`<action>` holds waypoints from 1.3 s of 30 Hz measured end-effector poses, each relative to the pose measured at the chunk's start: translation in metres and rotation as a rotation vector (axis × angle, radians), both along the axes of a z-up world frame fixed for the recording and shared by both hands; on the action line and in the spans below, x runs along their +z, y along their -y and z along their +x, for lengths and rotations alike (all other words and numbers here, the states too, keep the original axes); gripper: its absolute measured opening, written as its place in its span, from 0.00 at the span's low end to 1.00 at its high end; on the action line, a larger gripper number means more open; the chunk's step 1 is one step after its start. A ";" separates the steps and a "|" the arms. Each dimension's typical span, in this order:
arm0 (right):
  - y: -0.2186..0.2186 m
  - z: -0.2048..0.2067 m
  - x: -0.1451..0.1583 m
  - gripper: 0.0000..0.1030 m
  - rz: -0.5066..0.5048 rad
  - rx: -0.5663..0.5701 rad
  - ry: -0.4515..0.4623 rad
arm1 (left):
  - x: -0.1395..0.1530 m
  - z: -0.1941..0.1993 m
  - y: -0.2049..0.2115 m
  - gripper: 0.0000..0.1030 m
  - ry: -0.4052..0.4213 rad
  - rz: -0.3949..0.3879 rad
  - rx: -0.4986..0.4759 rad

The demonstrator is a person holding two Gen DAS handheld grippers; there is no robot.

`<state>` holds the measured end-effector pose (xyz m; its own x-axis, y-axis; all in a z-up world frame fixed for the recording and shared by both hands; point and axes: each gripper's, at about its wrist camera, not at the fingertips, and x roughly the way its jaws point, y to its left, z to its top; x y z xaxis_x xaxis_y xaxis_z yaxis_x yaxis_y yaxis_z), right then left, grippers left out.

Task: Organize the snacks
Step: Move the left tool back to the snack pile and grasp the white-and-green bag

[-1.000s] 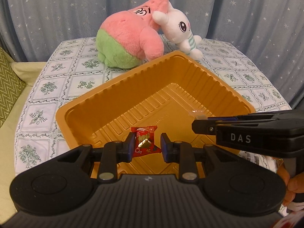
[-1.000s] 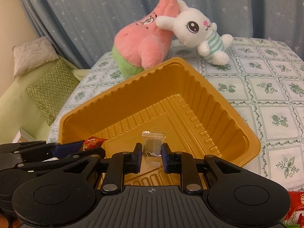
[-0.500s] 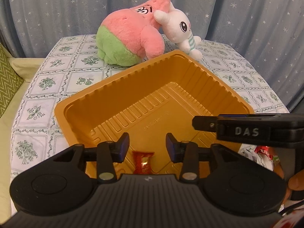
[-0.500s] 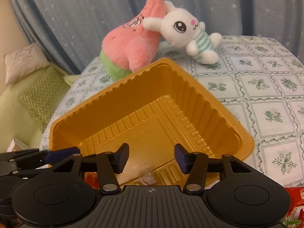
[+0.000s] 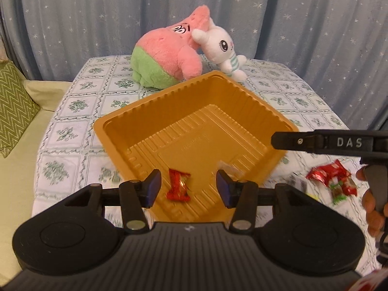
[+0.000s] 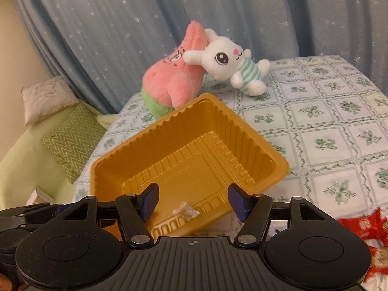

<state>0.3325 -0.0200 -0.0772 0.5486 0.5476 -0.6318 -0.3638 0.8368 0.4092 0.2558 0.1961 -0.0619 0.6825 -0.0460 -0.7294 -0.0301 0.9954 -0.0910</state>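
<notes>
An orange plastic tray (image 5: 155,111) (image 6: 242,131) sits on the patterned tablecloth. A red-wrapped snack (image 5: 178,188) lies on the tray floor near its front corner. A clear-wrapped snack (image 6: 185,212) (image 5: 226,167) lies in the tray beside it. My left gripper (image 5: 188,188) is open and empty, above the tray's near corner. My right gripper (image 6: 192,200) is open and empty, above the clear snack; its side shows in the left wrist view (image 5: 327,143). More red and green snacks (image 5: 332,177) (image 6: 363,228) lie on the cloth to the right of the tray.
A pink and green plush star (image 5: 167,58) (image 6: 174,82) and a white plush rabbit (image 5: 223,51) (image 6: 232,60) sit behind the tray. A green zigzag cushion (image 5: 12,106) (image 6: 72,140) lies on the sofa at left. A starry curtain hangs behind.
Both grippers opened and let go of their snacks, the left the red one and the right the clear one. Both snacks now lie in the tray. Both grippers have pulled back and up.
</notes>
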 end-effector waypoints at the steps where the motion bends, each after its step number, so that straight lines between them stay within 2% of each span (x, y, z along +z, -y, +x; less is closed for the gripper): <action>1: 0.005 -0.005 0.002 0.63 0.004 0.005 0.006 | 0.003 -0.007 0.004 0.45 0.003 0.001 0.002; 8: 0.043 -0.042 0.016 0.65 0.009 0.048 0.045 | 0.018 -0.052 0.036 0.45 0.026 0.010 0.033; 15: 0.083 -0.078 0.024 0.66 -0.008 0.088 0.071 | 0.023 -0.092 0.079 0.46 0.045 0.020 0.015; 29: 0.156 -0.129 0.007 0.68 -0.064 0.111 0.048 | 0.001 -0.136 0.145 0.46 0.023 0.027 -0.033; 34: 0.173 -0.137 -0.005 0.68 -0.090 0.093 0.025 | -0.012 -0.140 0.165 0.46 0.014 0.067 -0.075; 39: 0.186 -0.140 -0.014 0.68 -0.106 0.069 0.004 | -0.023 -0.137 0.185 0.46 0.023 0.140 -0.151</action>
<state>0.1928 -0.2057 -0.0910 0.5149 0.5141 -0.6860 -0.4236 0.8483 0.3178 0.1185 0.0110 -0.0848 0.6920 -0.0485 -0.7202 0.1210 0.9914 0.0496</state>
